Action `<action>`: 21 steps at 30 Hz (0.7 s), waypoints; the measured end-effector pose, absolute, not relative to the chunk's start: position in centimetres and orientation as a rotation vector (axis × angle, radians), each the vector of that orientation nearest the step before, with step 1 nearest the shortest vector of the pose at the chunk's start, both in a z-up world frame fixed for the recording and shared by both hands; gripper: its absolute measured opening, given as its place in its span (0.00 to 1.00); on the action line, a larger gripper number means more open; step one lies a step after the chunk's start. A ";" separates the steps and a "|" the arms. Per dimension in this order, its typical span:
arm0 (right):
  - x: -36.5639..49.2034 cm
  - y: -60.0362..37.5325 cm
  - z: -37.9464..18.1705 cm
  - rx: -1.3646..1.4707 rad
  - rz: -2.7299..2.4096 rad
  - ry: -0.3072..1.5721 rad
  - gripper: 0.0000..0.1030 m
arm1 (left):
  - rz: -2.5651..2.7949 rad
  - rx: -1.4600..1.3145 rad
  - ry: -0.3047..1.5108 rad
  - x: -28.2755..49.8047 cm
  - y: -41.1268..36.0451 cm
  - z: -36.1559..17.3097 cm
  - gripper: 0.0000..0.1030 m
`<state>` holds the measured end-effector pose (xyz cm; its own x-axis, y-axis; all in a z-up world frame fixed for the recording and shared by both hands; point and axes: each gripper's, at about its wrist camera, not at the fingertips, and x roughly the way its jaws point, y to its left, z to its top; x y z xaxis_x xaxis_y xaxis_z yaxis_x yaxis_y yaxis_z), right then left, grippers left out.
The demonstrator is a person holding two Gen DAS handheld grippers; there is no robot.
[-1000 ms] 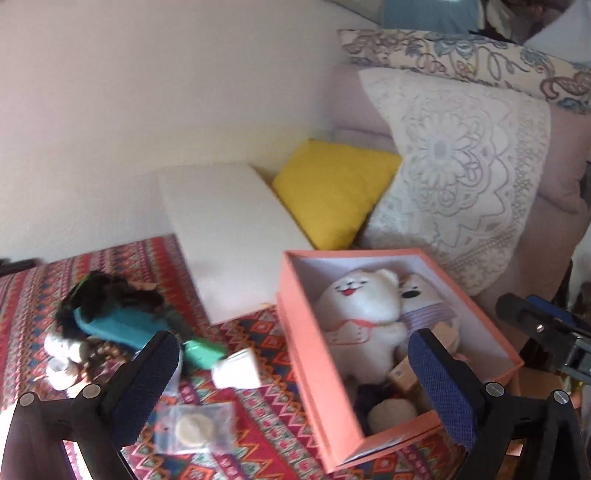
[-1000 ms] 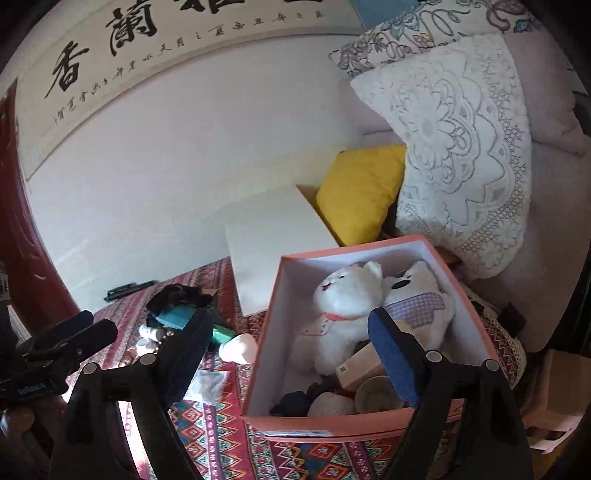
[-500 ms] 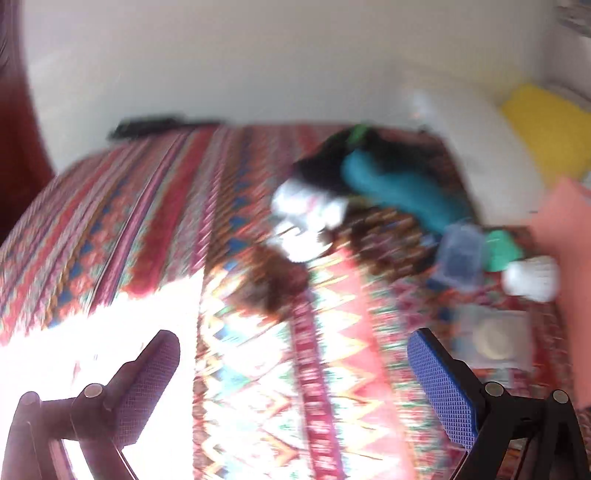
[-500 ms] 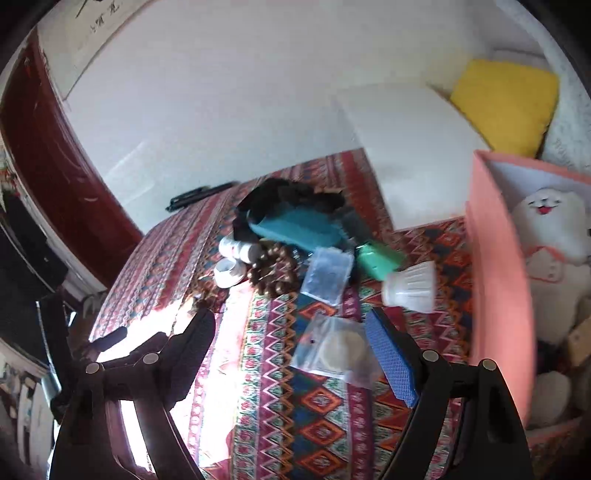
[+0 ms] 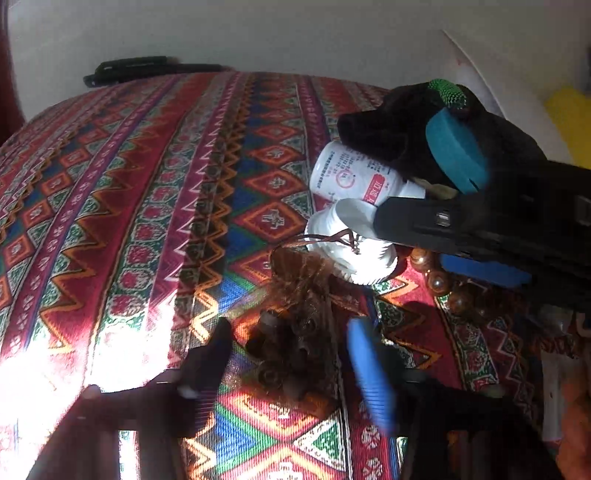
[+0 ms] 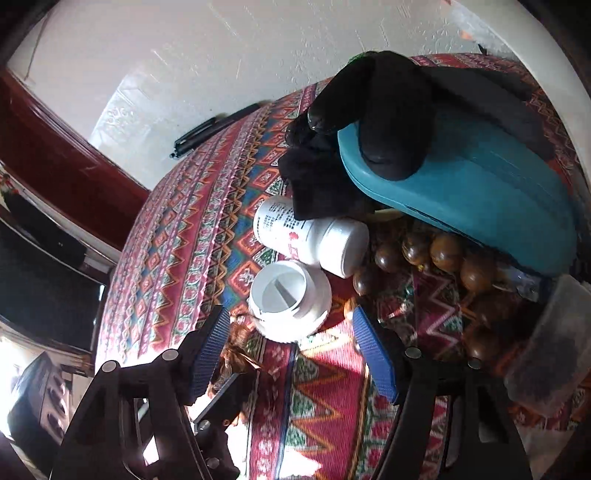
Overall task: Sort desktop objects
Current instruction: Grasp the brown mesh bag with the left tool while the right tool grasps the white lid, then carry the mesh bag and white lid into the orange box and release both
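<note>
Only rightward: pen (image 6: 218, 127) by wall.

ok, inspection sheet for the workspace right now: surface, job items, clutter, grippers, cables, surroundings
Surface: patterned red woven cloth, sunlit patch at the near left.
Job's things: labelled white pill bottle lying on its side; small round white container in front of it; brown tassel; string of brown wooden beads; teal case with a black cloth draped over it.
Clutter: clear plastic bag at the right edge; black pen at the cloth's far edge.
Grippers: left gripper open, straddling the tassel; right gripper open, just short of the white container.
Cables: nothing seen.
Surroundings: white wall; dark red wood trim.
</note>
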<state>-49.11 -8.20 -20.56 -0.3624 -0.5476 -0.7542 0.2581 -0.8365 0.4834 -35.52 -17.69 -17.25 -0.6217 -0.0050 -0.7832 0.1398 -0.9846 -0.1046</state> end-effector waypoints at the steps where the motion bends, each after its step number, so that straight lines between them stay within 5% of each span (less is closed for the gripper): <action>1: -49.3 -8.9 -20.5 1.372 -2.228 -0.370 0.79 | -2.748 1.321 0.231 -35.5 -17.6 -17.4 0.24; 4: -49.6 -10.6 -20.9 1.382 -2.245 -0.285 0.74 | -2.756 1.301 0.333 -34.6 -18.5 -17.1 0.22; 5: -49.6 -11.2 -21.2 1.404 -2.243 -0.244 0.56 | -2.759 1.289 0.381 -33.9 -19.0 -16.6 0.20; 9: -48.1 -10.9 -21.0 1.415 -2.226 -0.241 0.56 | -2.786 1.220 0.527 -30.5 -20.4 -13.5 0.19; 21: -34.9 1.1 -11.9 1.227 -2.194 -0.544 0.56 | -2.961 0.963 0.415 -17.3 -17.9 -2.5 0.19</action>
<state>-34.88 1.11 -11.90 -0.4231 -0.6458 -0.6356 0.2742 -0.7598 0.5895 -17.34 -17.87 -2.50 -0.8122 0.0809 -0.5777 0.0811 -0.9651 -0.2491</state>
